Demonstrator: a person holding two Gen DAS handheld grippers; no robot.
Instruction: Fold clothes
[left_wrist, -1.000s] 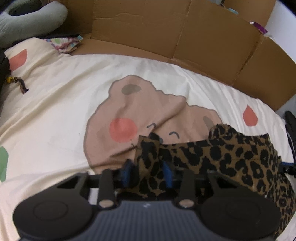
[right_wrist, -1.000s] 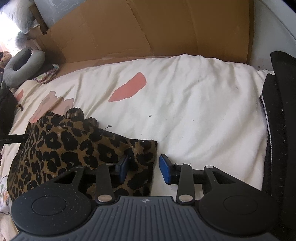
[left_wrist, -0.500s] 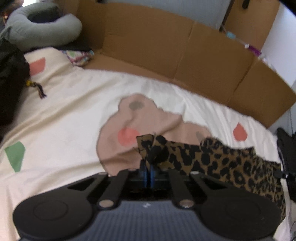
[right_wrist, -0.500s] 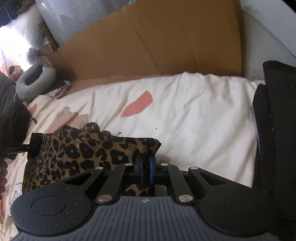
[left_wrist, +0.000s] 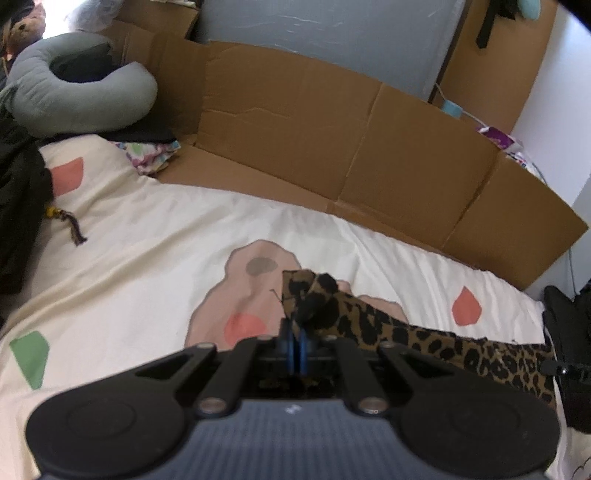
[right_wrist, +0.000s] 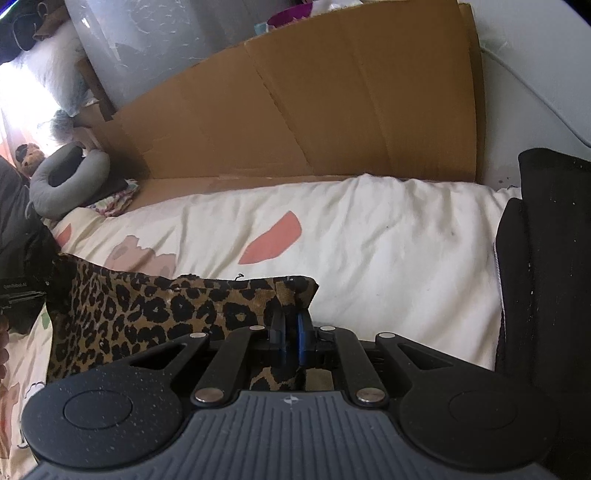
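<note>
My left gripper (left_wrist: 294, 345) has its blue pads pressed together on one corner of the leopard-print garment (left_wrist: 373, 325), and a small tuft of the fabric stands up just past the fingertips. From there the cloth runs away to the right, stretched out low over the cream bedsheet (left_wrist: 155, 236), toward the far right edge of my left view, where a black device part is only partly in sight.

My right gripper (right_wrist: 291, 338) is likewise clamped on the garment (right_wrist: 147, 310), pinching its other upper corner; a strip of the print shows below the pads, between the linkage arms. In this view the fabric spreads leftward from the pads as a broad panel with its top hem pulled fairly straight, lying in front of the sheet (right_wrist: 388, 240).

The sheet carries a pinkish bear face (left_wrist: 251, 291) with a red cheek directly beyond my left gripper, plus scattered coral and green patches. Flattened cardboard (left_wrist: 332, 147) stands along the far side of the bed. A grey neck pillow (left_wrist: 74, 99) rests at the far left corner. Dark black fabric (right_wrist: 546, 277) is stacked at the right edge of the bed, close beside my right gripper.
</note>
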